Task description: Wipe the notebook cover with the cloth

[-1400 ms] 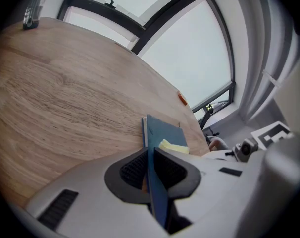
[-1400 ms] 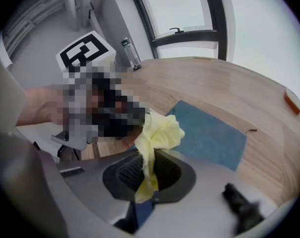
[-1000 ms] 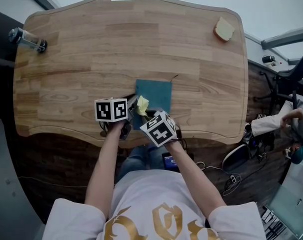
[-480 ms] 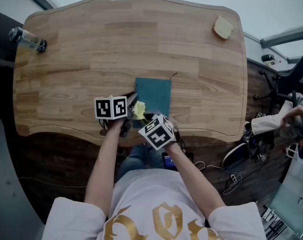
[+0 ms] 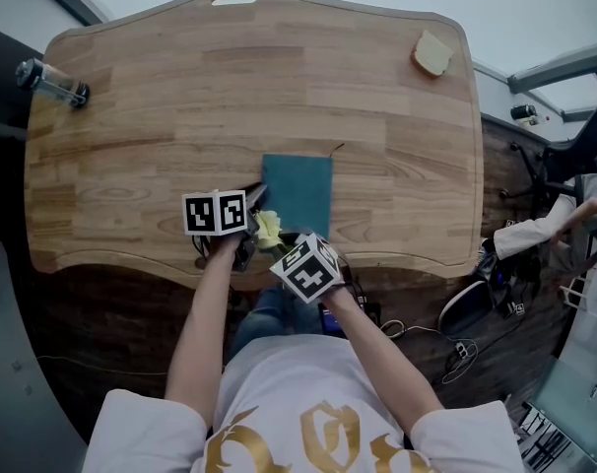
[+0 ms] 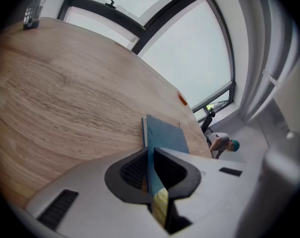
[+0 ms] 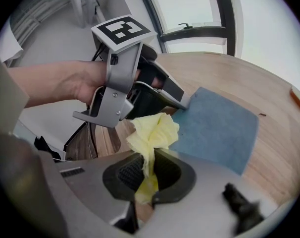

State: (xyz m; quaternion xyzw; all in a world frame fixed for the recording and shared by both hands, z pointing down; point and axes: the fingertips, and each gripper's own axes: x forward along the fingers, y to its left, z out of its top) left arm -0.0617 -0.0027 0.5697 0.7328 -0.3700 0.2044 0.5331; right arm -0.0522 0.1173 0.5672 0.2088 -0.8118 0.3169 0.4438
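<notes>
Notebook edge clamped in left gripper; right gripper pinches yellow cloth.

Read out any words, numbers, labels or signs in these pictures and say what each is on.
No readable text anywhere.
Left cube, right cube: black-and-white square marker patterns, not letters.
Shirt: gold design, no legible words.
Bottle: too small to read.
Notebook, cloth: plain, no print.
</notes>
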